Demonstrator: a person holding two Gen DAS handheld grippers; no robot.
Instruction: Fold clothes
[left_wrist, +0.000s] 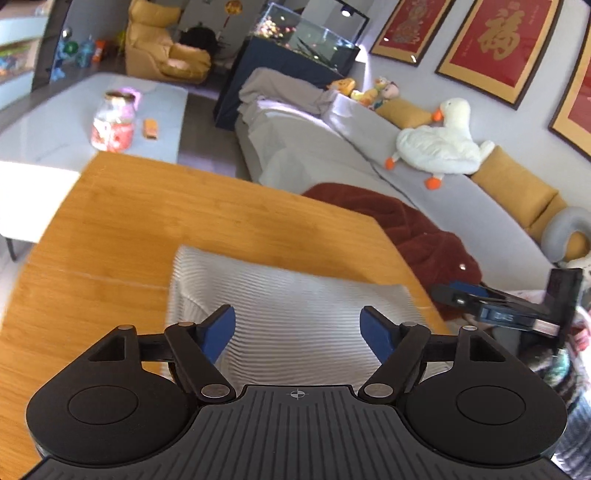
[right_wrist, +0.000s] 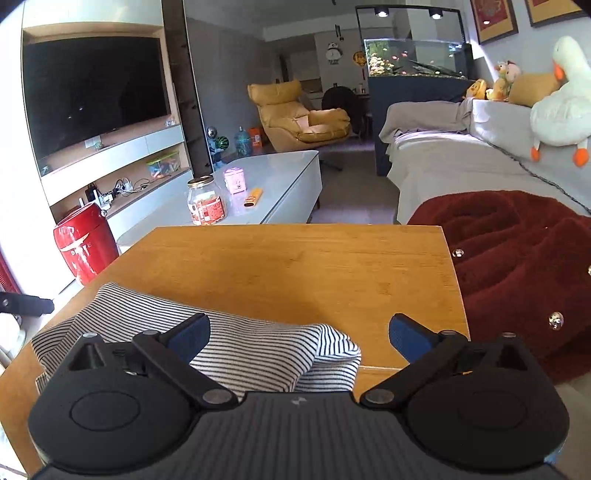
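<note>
Hovering over striped shirt (left_wrist: 291, 317) on table (left_wrist: 155, 225) | left tool (left_wrist: 297, 328) gaping wide, gripping nothing | right tool (right_wrist: 299, 336) likewise

The near part of the striped shirt (right_wrist: 236, 354) lies hidden behind the right gripper's (right_wrist: 299, 338) black body. In the left wrist view the shirt (left_wrist: 295, 306) is blurred, its stripes smeared, and its near edge sits behind the left gripper (left_wrist: 297, 328). The bench (left_wrist: 110, 229) is cut off at the left edge. The jar's (right_wrist: 205, 201) label is too small to read.
</note>
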